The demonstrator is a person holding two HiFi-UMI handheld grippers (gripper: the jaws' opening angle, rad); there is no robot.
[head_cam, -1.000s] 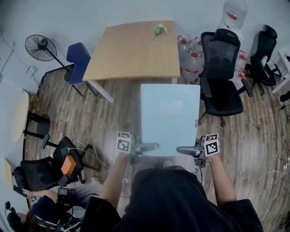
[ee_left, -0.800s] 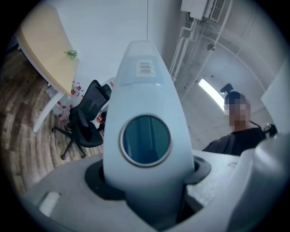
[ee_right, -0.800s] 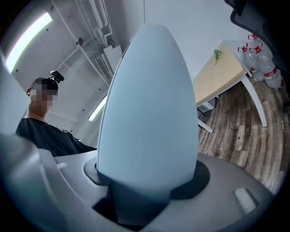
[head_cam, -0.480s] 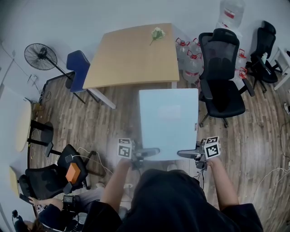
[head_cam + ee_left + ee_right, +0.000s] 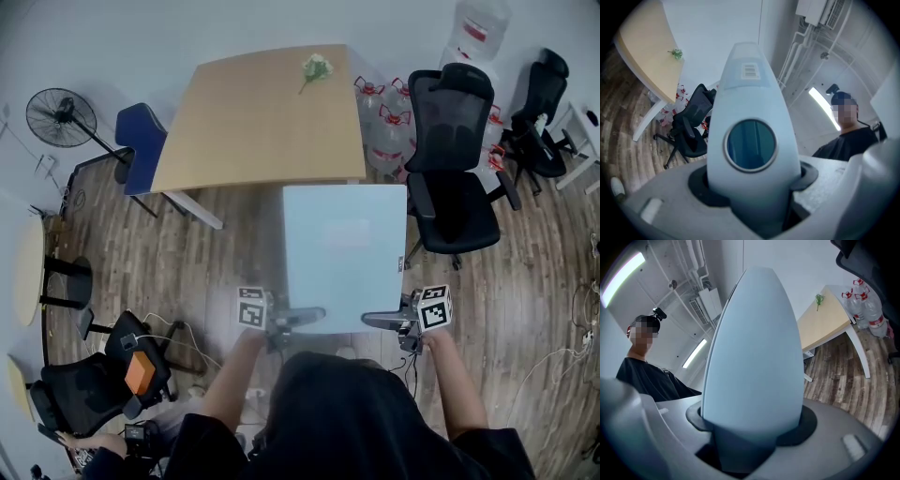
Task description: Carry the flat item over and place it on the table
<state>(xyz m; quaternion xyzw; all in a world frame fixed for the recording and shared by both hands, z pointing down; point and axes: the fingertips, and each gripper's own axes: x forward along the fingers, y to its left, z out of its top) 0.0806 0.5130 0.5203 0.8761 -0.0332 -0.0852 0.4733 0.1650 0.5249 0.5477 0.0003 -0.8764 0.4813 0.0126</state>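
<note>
A flat pale blue panel (image 5: pixel 345 251) is held level in front of me, over the wooden floor. My left gripper (image 5: pixel 302 316) is shut on its near left edge and my right gripper (image 5: pixel 382 321) on its near right edge. In the left gripper view the panel (image 5: pixel 750 93) rises out of the jaws, showing a round dark blue window and a barcode label. The right gripper view shows its plain face (image 5: pixel 752 357) clamped the same way. The light wooden table (image 5: pixel 253 122) stands just beyond the panel's far edge.
A small flower sprig (image 5: pixel 316 67) lies at the table's far right. A black office chair (image 5: pixel 455 178) and several water bottles (image 5: pixel 386 122) stand to the right. A blue chair (image 5: pixel 139 145) and a fan (image 5: pixel 58 117) are left of the table. Cables and a chair with an orange box (image 5: pixel 141 370) are at lower left.
The table has come nearer and looks larger; the panel's far edge now nearly meets the table's near edge. Both grips on the panel are unchanged.
</note>
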